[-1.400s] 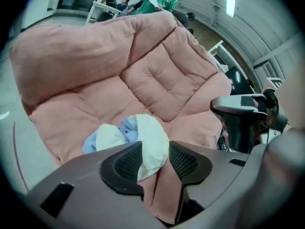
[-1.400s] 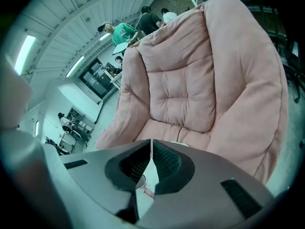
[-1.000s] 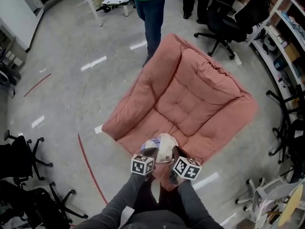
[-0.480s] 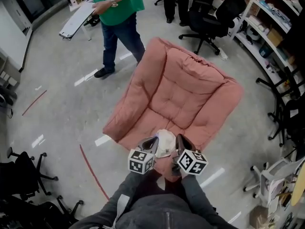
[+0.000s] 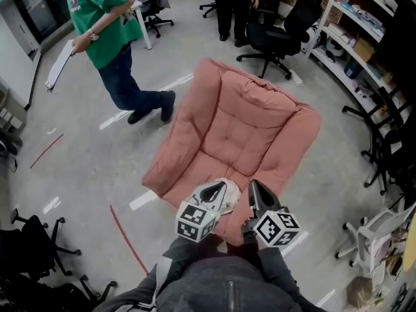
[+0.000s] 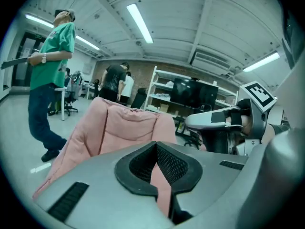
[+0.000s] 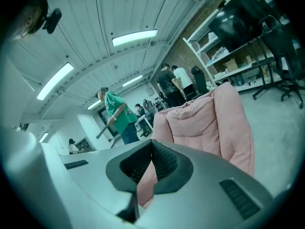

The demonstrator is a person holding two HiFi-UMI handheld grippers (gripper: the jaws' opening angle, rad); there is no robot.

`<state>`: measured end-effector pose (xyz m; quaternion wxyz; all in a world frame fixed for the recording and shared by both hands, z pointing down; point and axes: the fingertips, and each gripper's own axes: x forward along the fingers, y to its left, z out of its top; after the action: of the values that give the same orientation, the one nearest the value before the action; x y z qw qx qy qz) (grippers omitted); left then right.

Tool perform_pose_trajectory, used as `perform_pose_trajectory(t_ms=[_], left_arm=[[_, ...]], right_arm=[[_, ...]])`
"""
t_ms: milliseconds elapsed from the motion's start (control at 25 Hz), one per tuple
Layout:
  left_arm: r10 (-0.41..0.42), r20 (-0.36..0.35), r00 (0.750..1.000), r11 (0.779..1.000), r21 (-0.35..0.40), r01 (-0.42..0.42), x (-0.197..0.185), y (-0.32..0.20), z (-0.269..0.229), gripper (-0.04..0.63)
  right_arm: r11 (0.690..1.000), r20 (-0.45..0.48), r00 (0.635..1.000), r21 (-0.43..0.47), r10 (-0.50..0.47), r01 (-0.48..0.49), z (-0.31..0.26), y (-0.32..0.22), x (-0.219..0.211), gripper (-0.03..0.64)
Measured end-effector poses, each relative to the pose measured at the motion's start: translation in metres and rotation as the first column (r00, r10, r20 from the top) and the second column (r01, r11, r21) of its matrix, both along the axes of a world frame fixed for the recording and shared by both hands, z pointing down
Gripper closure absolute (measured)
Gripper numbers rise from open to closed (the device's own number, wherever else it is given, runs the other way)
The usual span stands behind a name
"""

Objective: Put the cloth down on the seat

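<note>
Both claws have risen, lifting the cloth (image 5: 231, 199) to hang over the front edge of the pink seat (image 5: 234, 142). The left claw (image 5: 218, 187) is pressed together, seemingly pinching the cloth's edge. The right claw (image 5: 253, 184) is closed too, its hold unclear. Cream and crumpled, the cloth looks light and limp, best held by a hem.

Cloth (image 5: 229, 197) sits between left gripper (image 5: 216, 190) and right gripper (image 5: 255, 187), partly covered by the left one. Can't tell which jaws pinch it. Chair (image 5: 250, 125) front edge is hidden under both sets of jaws. Beyond the jaws, person in green (image 5: 104, 28) is cut off by the top edge. Items on the shelf (image 5: 364, 47) right of the jaws are too small to identify.
</note>
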<state>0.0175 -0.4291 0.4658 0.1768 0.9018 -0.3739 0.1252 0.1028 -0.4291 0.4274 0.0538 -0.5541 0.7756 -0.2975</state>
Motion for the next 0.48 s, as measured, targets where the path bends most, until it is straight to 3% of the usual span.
perform_pose_trajectory(t_ms=[240,480], left_arm=[[0.058,-0.038,0.998,0.998,0.038,-0.056,0.002,0.012,-0.027,0.588],[0.078,-0.053,0.996,0.996,0.057,-0.075,-0.004,0.023,-0.043,0.588]], right_arm=[[0.995,0.032,0.999,0.098,0.007,-0.010,-0.037,0.011,-0.006,0.606],[0.992,0.025,1.000,0.125,0.003,-0.006,-0.046,0.022,-0.011,0.606]])
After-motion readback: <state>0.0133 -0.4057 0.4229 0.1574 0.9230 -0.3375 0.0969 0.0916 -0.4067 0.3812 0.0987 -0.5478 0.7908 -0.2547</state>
